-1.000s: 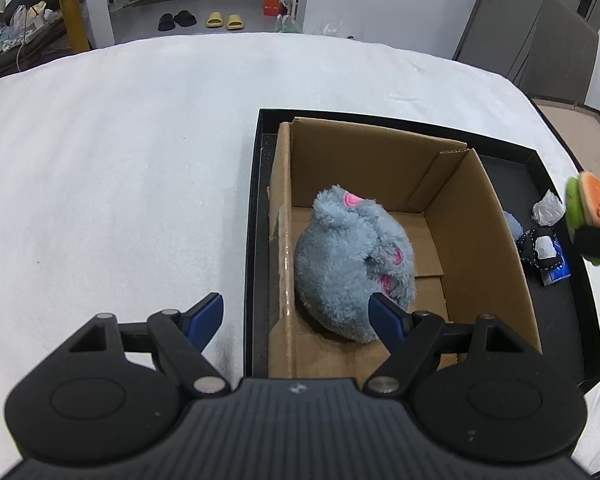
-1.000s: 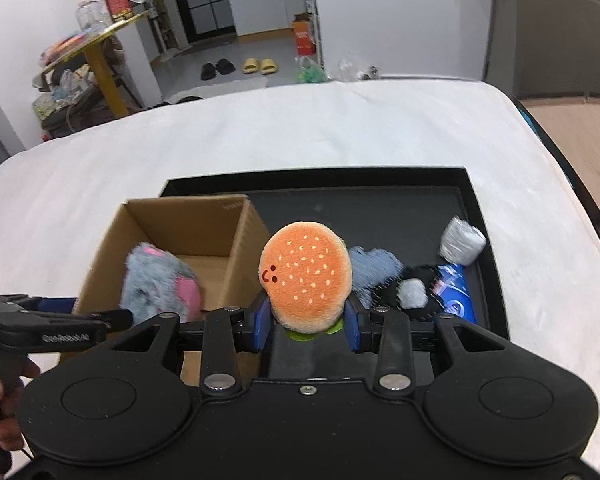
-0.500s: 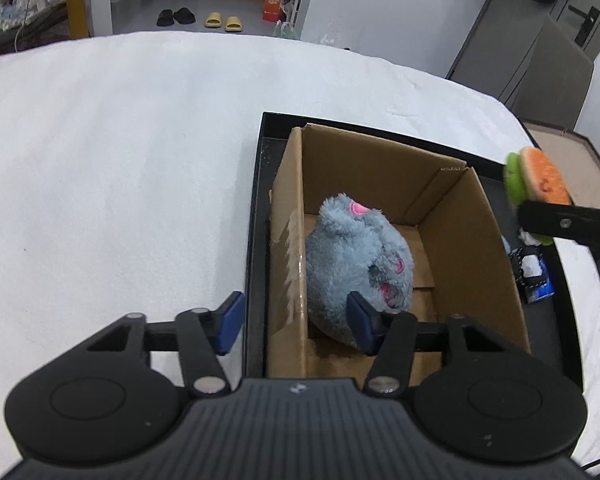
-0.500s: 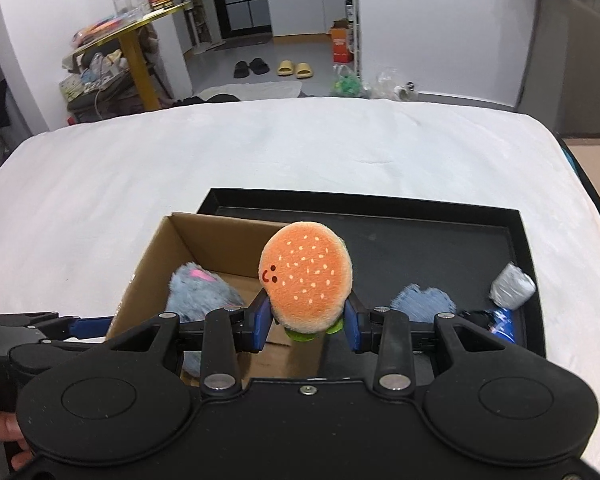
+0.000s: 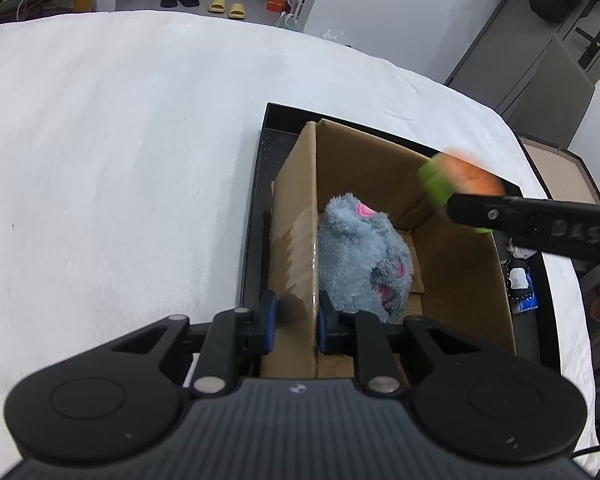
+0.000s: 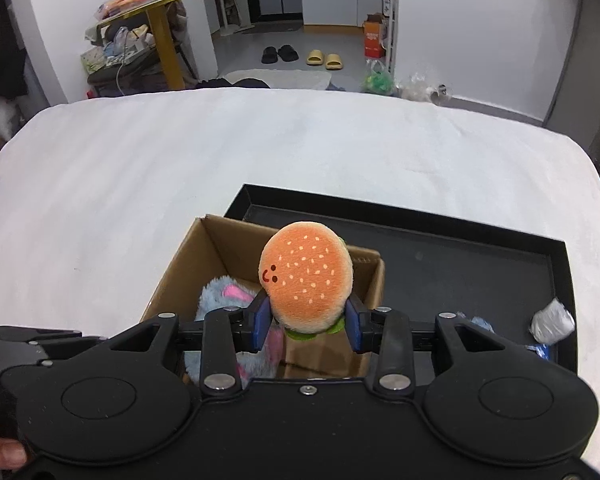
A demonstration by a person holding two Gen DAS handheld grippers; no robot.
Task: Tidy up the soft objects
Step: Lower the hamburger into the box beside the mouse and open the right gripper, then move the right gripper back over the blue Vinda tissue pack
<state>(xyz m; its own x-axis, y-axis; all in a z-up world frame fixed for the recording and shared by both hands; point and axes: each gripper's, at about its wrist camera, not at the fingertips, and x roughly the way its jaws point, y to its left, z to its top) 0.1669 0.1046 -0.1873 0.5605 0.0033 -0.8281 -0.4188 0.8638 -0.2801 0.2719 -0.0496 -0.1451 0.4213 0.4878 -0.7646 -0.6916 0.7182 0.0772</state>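
Observation:
An open cardboard box (image 5: pixel 460 280) stands at the left end of a black tray (image 5: pixel 256 200) on the white bed. A grey-blue plush (image 5: pixel 360 256) with pink patches lies inside it, also seen as the grey-blue plush (image 6: pixel 216 292) in the right wrist view. My left gripper (image 5: pixel 294 312) is shut on the box's left wall, one pad on each side. My right gripper (image 6: pixel 306 320) holds an orange burger plush (image 6: pixel 306 276) above the box (image 6: pixel 220 248); its jaws are opening, and the pads still touch the plush. In the left wrist view the burger plush (image 5: pixel 460 176) is blurred over the box's far right corner.
Small items lie in the tray's right part: a crumpled silver-white wrapper (image 6: pixel 552 320), a black-and-white piece (image 5: pixel 518 280) and a blue packet (image 5: pixel 522 300). White bedding (image 5: pixel 120 160) spreads left and beyond. Past the bed are slippers (image 6: pixel 324 58) and a yellow table (image 6: pixel 160 20).
The left jaws have closed from wide open onto the box's left wall. The right gripper has carried the burger plush leftward over the box, and its jaws have parted slightly.

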